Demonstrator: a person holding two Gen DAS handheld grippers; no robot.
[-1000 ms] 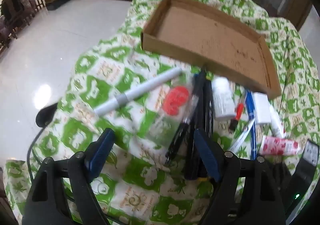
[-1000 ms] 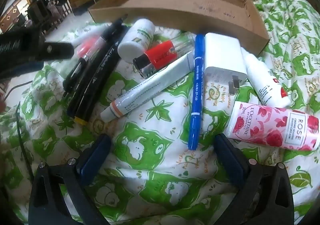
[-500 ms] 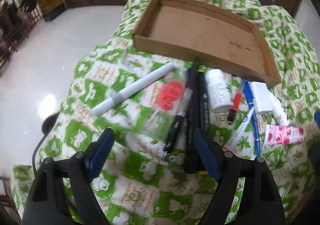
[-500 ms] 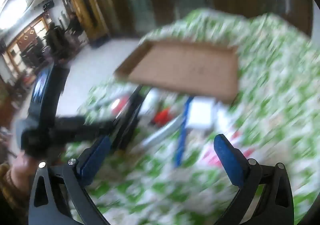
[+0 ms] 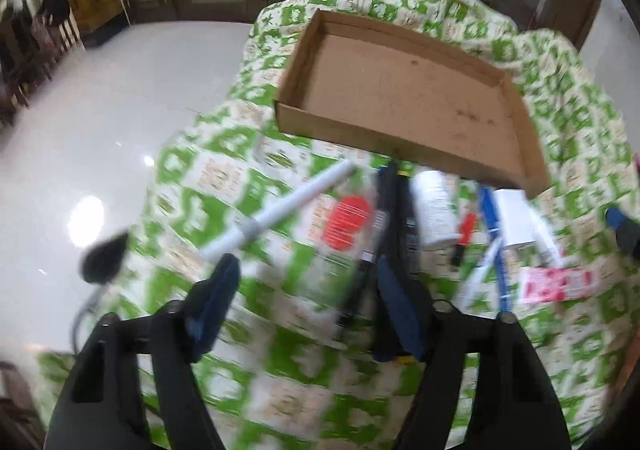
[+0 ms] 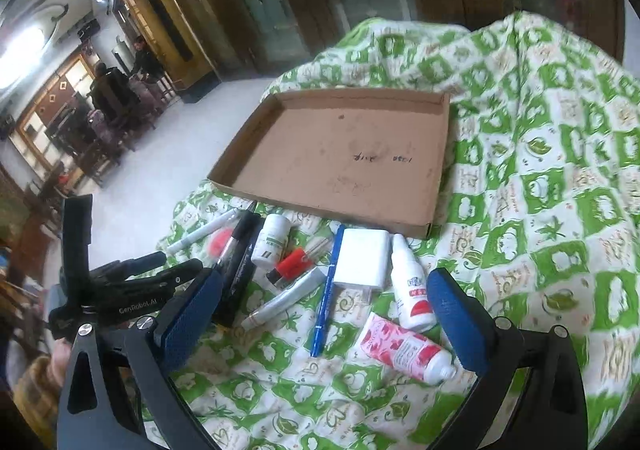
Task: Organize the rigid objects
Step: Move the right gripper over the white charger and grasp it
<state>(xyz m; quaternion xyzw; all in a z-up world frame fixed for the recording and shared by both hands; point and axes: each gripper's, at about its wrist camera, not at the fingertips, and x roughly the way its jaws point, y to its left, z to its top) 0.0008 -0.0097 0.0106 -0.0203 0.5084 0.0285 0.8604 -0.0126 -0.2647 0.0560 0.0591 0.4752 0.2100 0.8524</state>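
An empty cardboard tray [image 5: 400, 102] [image 6: 344, 154] lies on the green-and-white cloth. In front of it lie a white pen [image 5: 280, 210] [image 6: 200, 236], black markers [image 5: 394, 218] [image 6: 240, 250], a white bottle [image 5: 434, 210] [image 6: 272, 240], a red-capped item [image 6: 294, 262], a blue pen [image 6: 328, 286], a white charger block [image 6: 364, 258], a dropper bottle [image 6: 412, 290] and a rose tube [image 6: 404, 348]. My left gripper [image 5: 308, 306] is open and empty above the pens. My right gripper [image 6: 320, 324] is open and empty above the blue pen.
The cloth-covered surface [image 6: 540, 190] drops off to a shiny white floor [image 5: 80, 130] on the left. A black cable and plug [image 5: 104, 262] hang at the left edge. People and chairs [image 6: 112, 90] stand far back.
Both grippers have pulled up and back, so the tray and objects look smaller. The right gripper swung from close over the objects to a higher view. Nothing on the cloth moved.
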